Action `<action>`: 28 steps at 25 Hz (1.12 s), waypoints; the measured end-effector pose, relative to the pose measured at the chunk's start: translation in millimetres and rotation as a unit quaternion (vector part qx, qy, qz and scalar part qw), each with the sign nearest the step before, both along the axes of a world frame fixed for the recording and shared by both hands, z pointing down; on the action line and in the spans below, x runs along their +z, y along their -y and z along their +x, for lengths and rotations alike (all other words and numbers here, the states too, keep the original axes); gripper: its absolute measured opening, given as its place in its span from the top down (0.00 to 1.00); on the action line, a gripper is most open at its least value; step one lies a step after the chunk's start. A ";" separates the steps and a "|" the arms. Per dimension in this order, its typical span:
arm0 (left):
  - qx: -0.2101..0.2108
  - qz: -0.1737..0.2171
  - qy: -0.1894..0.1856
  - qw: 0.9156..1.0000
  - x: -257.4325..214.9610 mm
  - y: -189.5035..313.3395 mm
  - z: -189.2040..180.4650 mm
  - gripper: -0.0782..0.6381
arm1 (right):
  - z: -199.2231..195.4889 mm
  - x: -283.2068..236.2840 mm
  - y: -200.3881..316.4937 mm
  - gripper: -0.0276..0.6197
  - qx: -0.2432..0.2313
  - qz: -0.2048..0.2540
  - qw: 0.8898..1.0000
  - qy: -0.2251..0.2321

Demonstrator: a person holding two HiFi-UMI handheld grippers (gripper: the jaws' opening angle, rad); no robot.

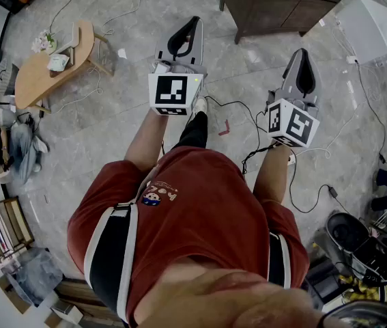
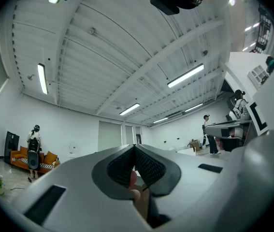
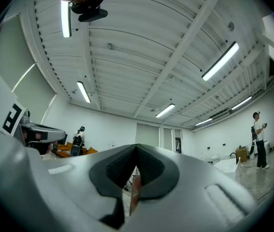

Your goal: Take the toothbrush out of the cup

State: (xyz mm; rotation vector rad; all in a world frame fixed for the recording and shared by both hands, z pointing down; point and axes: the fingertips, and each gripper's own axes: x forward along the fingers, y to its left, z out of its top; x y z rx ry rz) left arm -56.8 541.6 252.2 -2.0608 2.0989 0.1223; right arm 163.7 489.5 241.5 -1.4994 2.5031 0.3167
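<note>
Two pairs of jaws, both pressed tip to tip with nothing clamped. The left gripper (image 2: 134,148) closes to a point with only ceiling and far wall past it. The right gripper (image 3: 137,148) is the same. I'm holding both at about waist level, side by side and pointed forward and a little up, over bare stone floor.

No toothbrush shows in any view. The only candidate I see is a white cup (image 1: 58,62) on the low wooden table (image 1: 33,80), next to a small bunch of flowers (image 1: 43,42). I can't tell whether a brush stands in it; it's too small in the picture.

The relation that matters: the table is well off to the left of both grippers, and neither points at it. The left gripper is the nearer one; the right sits further over, toward the dark cabinet (image 1: 275,5). I can't make out a long axis for the brush. I'd guess it stands upright if it's in that cup, so the grab would be on the handle from above or from the side.

Cables trail on the floor between me and the cabinet.

My read: the task hasn't started, and turning left and walking over comes first.
</note>
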 end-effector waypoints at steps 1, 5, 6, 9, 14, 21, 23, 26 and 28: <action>0.000 0.000 0.000 1.000 0.0 2.3 -0.3 0.88 | 0.1 0.3 2.3 0.94 0.000 0.000 1.000 -0.001; 0.002 -0.001 -0.001 1.000 2.1 10.9 -0.9 0.88 | 0.1 2.7 11.3 0.94 0.002 -0.001 1.000 -0.002; 0.002 -0.002 -0.001 1.000 3.3 13.0 -1.0 0.88 | -0.2 3.5 13.4 0.94 0.002 -0.002 1.000 -0.002; 0.002 -0.007 -0.005 1.000 7.2 20.8 -1.5 0.88 | -0.8 6.3 21.7 0.94 0.004 -0.006 1.000 -0.001; 0.005 -0.020 -0.007 1.000 16.4 41.8 -4.4 0.88 | 0.5 14.9 43.5 0.94 0.010 -0.021 1.000 0.016; 0.008 -0.051 -0.017 0.999 41.6 96.9 -21.3 0.88 | -13.7 41.2 98.6 0.94 0.008 -0.058 0.998 0.013; 0.009 -0.055 -0.020 0.998 48.4 118.7 -27.1 0.88 | -20.5 49.2 120.1 0.94 0.008 -0.066 0.998 0.008; 0.008 -0.067 -0.026 0.997 60.0 150.2 -39.6 0.88 | -34.1 59.7 151.4 0.94 0.005 -0.078 0.997 0.000; 0.005 -0.075 -0.033 0.997 66.0 170.0 -52.3 0.88 | -45.8 63.7 171.3 0.94 0.005 -0.087 0.996 -0.004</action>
